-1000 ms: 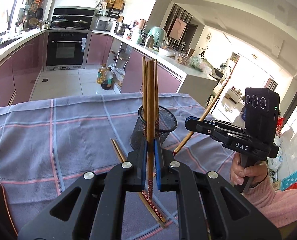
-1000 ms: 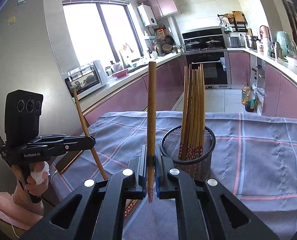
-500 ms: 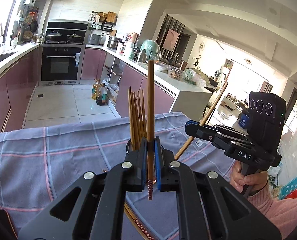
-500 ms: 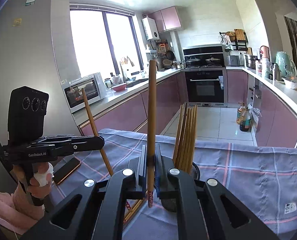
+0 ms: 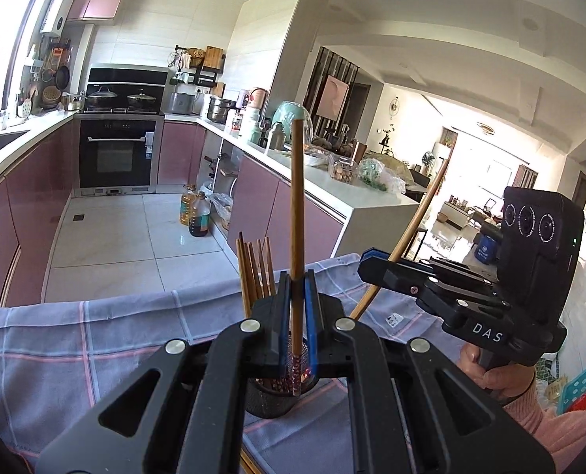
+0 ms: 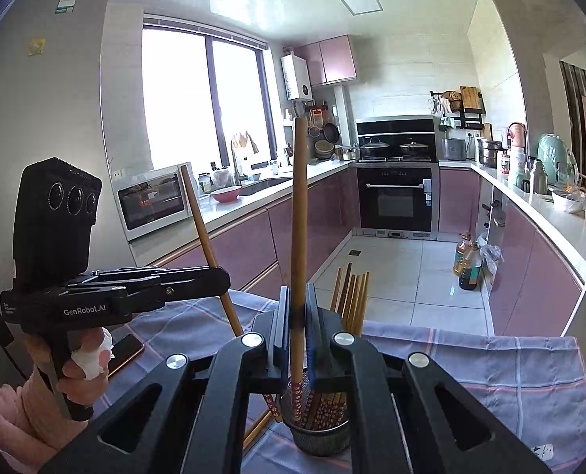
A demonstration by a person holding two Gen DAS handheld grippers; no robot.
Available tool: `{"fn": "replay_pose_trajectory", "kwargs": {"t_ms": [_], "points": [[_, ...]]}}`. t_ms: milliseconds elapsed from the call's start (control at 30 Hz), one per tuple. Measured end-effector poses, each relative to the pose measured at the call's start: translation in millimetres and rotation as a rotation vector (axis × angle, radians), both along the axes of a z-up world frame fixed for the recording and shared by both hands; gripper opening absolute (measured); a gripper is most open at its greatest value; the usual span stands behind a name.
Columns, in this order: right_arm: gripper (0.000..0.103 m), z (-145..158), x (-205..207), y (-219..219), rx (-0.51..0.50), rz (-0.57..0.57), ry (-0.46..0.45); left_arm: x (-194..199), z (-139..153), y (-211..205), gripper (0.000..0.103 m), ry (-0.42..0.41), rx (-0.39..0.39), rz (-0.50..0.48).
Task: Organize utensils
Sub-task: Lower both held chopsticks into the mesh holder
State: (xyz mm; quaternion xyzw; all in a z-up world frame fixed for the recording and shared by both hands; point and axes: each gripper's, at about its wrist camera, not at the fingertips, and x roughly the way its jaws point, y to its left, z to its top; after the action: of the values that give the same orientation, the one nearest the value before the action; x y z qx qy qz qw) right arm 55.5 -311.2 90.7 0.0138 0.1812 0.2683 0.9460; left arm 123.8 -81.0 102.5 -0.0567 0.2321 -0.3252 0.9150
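Observation:
My left gripper [image 5: 297, 276] is shut on one upright wooden chopstick [image 5: 297, 197], whose patterned lower end hangs just over the black mesh cup [image 5: 269, 405]. Several chopsticks [image 5: 255, 272] stand in that cup. In the right wrist view my right gripper [image 6: 297, 288] is shut on a second chopstick [image 6: 299, 205], its patterned end at the rim of the mesh cup [image 6: 320, 440]. Each view shows the other gripper beside it: the right gripper [image 5: 366, 258] and the left gripper [image 6: 226, 274], each with a slanted chopstick.
A blue-grey checked cloth [image 5: 95, 335] covers the table, whose far edge lies close behind the cup. A phone [image 6: 125, 349] lies at the left near the hand. A loose chopstick [image 6: 257, 432] lies on the cloth by the cup. Kitchen counters stand beyond.
Both grippers have risen with their chopsticks and come over the cup. The cup has dropped from mid-view to beneath the jaws, and more of the kitchen shows.

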Motion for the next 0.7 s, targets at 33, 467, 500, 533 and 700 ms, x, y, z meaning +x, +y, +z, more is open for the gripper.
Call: {"fn": "replay_pose_trajectory", "kwargs": {"t_ms": [33, 467, 500, 533, 700], "points": [[0.006, 0.4, 0.5, 1.5, -0.001, -0.001, 0.0, 0.6, -2.6, -0.7, 0.008, -0.002, 0.003, 0.004], [0.006, -25.5, 27.5, 8.3, -0.049, -0.019, 0.084, 16.7, -29.6, -27.6, 0.008, 0.046, 0.119, 0.001], [0.006, -28.3, 29.5, 9.0, -0.051, -0.019, 0.094, 18.4, -32.4, -29.5, 0.008, 0.052, 0.13, -0.004], [0.006, -29.9, 30.7, 9.8, -0.054, -0.018, 0.104, 19.6, -34.9, -31.3, 0.008, 0.057, 0.141, -0.008], [0.006, -43.4, 39.2, 11.6, -0.07, -0.014, 0.159, 23.4, -45.9, -35.5, 0.008, 0.079, 0.181, -0.033]]}}
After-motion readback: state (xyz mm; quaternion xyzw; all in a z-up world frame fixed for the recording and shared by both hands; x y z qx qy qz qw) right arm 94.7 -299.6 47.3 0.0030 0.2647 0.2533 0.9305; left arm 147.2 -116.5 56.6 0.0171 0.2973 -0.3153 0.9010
